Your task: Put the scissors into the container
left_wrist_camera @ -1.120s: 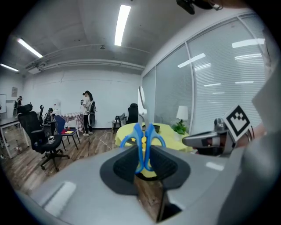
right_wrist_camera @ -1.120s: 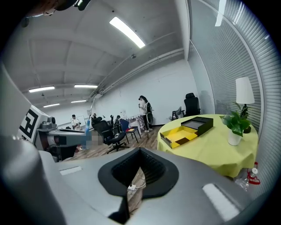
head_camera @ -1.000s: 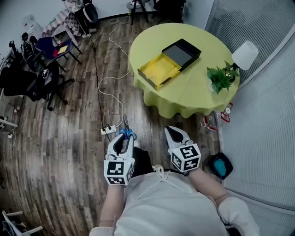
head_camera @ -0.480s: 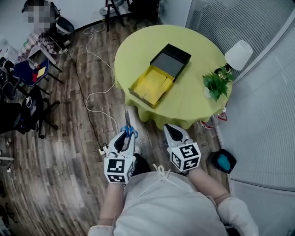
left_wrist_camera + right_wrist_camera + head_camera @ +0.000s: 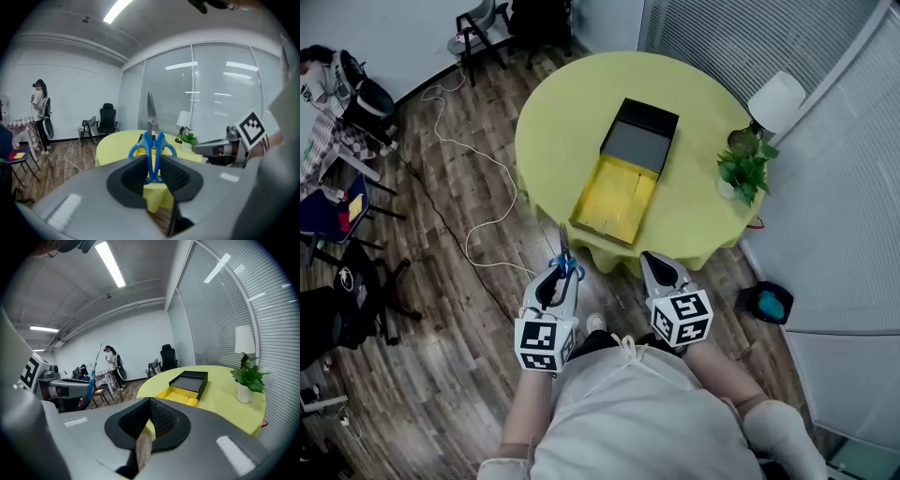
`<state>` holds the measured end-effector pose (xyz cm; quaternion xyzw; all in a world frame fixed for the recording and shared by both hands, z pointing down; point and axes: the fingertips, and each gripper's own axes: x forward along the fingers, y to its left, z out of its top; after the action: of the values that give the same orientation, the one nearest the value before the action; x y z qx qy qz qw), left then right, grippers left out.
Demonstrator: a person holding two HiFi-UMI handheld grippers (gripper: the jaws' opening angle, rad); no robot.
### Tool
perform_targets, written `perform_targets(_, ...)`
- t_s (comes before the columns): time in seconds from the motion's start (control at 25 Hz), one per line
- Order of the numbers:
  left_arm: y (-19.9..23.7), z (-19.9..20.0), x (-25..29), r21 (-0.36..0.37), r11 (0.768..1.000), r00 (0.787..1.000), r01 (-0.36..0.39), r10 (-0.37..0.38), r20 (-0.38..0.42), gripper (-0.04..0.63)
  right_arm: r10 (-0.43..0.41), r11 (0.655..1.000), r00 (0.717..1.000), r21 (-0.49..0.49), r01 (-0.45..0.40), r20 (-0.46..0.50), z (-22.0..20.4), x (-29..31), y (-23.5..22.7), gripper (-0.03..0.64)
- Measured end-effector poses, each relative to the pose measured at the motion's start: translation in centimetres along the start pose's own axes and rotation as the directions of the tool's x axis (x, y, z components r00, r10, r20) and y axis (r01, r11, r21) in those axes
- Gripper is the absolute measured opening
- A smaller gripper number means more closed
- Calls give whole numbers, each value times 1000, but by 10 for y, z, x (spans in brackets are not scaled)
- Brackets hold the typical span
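Scissors (image 5: 564, 258) with blue handles are clamped in the jaws of the left gripper (image 5: 557, 277), above the floor, just near of the tabletop (image 5: 562, 122). The right gripper (image 5: 652, 263) has its jaws together, with nothing between them. The container (image 5: 614, 199) lies open on the tabletop.

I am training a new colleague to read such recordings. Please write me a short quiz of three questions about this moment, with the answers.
1. True or false: the scissors lie in the yellow container.
2. What grips the scissors?
A) the left gripper, at the blue handles
B) a bare hand
C) nothing, they lie on the floor
3. Fill in: the right gripper is shut and holds ___.

Key: 1 false, they are not at the table yet; 2 A; 3 nothing.
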<state>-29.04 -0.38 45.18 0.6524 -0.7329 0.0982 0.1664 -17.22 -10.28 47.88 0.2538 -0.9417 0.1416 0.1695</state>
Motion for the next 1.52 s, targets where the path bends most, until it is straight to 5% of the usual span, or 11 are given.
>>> perform_targets(0.48,30,-7,87,-19,989,984,143,-145,-104,82,-126,990,991,53,128,-55,-1,64,-32,0)
perform_targets(0.96,16,5,191,23,978,954,205,-194,-227,83,-148,985,987,78,153,-68,28,119,-115,0)
perform_targets(1.52,2,-37,288,41,974,863,223,-178,-472,83,-124,988,987,77,132,-98,30,163,-184,0)
